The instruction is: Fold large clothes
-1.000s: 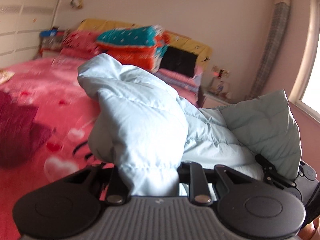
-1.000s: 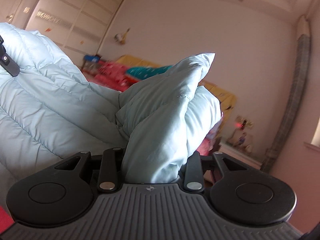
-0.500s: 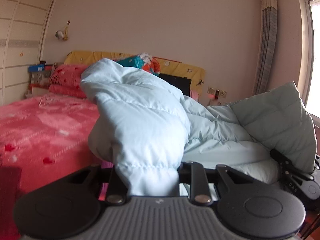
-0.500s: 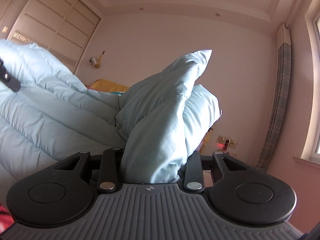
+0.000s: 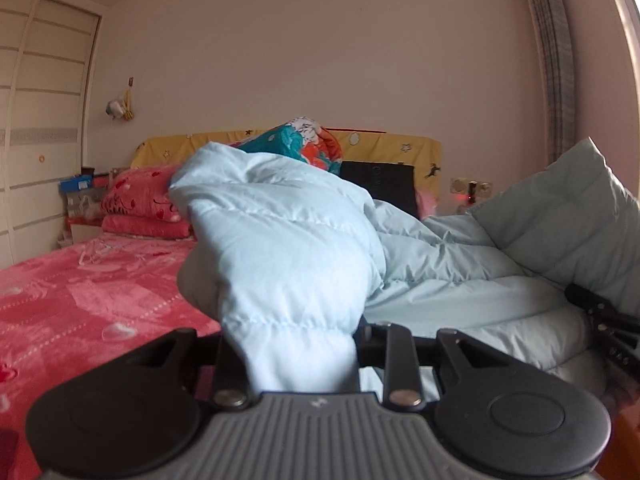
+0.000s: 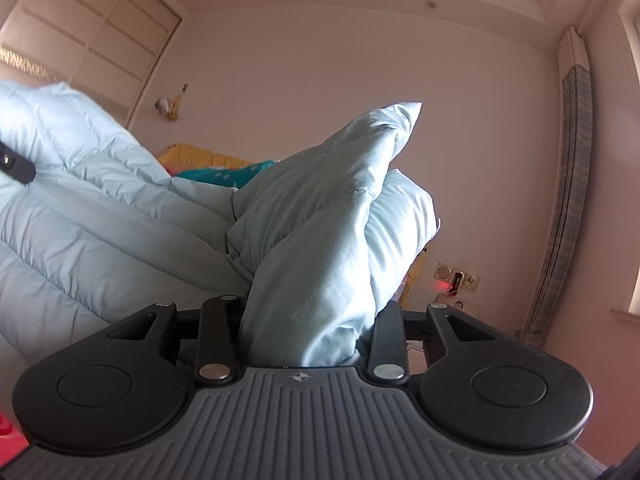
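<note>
A pale blue quilted down jacket [image 5: 288, 248] fills the middle of the left wrist view and stretches to the right. My left gripper [image 5: 296, 356] is shut on a bunched part of it. My right gripper [image 6: 308, 340] is shut on another bunched part of the same jacket [image 6: 320, 240], which stands up between the fingers. The jacket hangs stretched between both grippers, held above the bed. The right gripper also shows at the right edge of the left wrist view [image 5: 608, 328]. The fingertips are hidden in the fabric.
A bed with a pink heart-print cover [image 5: 80, 296] lies to the left and below. Pink pillows [image 5: 140, 204] and a pile of folded teal and orange bedding [image 5: 304, 144] sit against the yellow headboard [image 5: 384, 148]. A wardrobe [image 5: 36, 140] stands at left, a curtain [image 6: 568, 208] at right.
Both grippers have risen and tilted up with the jacket still held; the bed surface has dropped lower in the left wrist view, and more wall and ceiling show.
</note>
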Motion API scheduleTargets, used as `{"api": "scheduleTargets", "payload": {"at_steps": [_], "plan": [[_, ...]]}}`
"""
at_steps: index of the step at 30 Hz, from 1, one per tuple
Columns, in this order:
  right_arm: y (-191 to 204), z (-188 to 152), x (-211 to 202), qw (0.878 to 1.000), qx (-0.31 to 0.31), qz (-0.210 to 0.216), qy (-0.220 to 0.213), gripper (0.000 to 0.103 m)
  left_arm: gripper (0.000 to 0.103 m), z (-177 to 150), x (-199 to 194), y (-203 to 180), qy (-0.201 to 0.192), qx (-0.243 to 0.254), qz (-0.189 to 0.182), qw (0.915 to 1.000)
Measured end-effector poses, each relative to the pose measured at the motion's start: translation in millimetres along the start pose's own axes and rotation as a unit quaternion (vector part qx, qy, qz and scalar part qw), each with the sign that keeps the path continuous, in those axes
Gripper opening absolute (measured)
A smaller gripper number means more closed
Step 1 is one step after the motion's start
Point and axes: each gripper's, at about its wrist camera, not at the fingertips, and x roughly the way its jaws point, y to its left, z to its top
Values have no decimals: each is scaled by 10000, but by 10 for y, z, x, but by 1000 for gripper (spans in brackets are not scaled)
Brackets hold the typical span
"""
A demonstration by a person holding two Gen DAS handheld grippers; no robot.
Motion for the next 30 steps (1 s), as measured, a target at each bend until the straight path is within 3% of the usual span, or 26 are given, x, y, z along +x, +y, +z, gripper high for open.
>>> {"api": "scheduleTargets", "payload": {"at_steps": [11,16,19,23,26,30], "plan": [[392,-339,1254,9994,-232,-135,224,45,33,-366,1013,4,47,177,472,9987],[761,-476,1540,9982,-410,-174,396,49,43,-559,1275,70,184,292,743,9966],[859,-547,1710,9963,-637,-260,508,59,58,-646,1380,127,235,314,901,9952],[925,-511,1863,9930,-797,-695,521,102,81,-674,1414,243,244,185,1078,9937],[863,-526,2030,9919,-663,-866,655,103,94,-649,1340,322,207,159,1344,9906],[855,-371,2085,9899,-361,-1127,776,103,97,-611,1167,451,214,169,1691,9852]]}}
